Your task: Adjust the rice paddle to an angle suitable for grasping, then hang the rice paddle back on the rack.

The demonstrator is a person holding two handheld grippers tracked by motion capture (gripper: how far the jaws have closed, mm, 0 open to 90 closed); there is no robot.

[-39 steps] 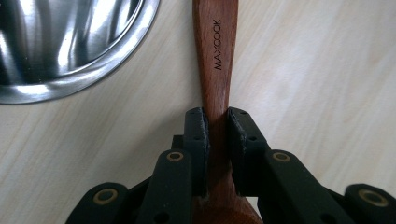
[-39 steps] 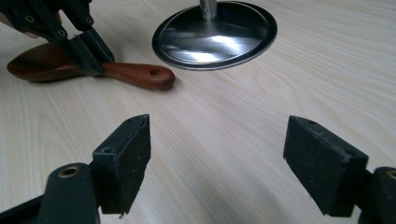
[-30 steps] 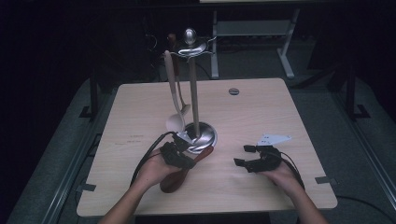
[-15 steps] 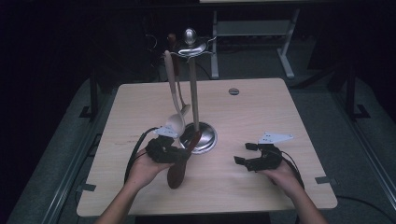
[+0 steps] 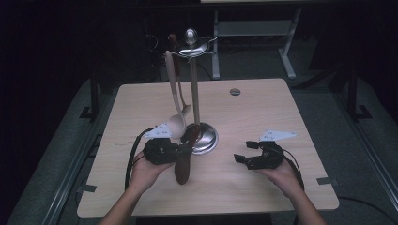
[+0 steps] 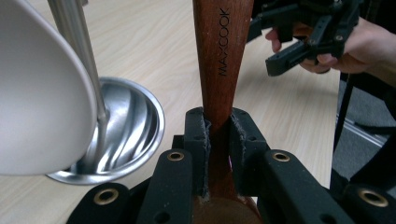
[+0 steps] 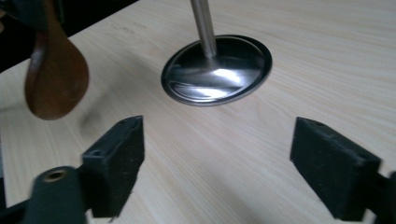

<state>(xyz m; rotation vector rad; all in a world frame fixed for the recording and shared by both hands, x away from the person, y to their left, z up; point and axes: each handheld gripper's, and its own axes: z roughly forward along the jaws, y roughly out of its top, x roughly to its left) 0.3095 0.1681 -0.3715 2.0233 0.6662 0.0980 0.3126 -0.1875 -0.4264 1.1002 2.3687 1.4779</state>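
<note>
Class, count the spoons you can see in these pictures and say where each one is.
2. A pale spoon hangs from the metal stand; a dark wooden spoon is clamped in the left gripper above the table. Others may be hidden.

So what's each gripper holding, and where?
The left gripper pinches the dark wooden spoon by its handle's narrow neck. The right gripper is open and holds nothing.

You have two spoons, one dark wooden spoon and one pale spoon, one metal stand, and two grippers.
</note>
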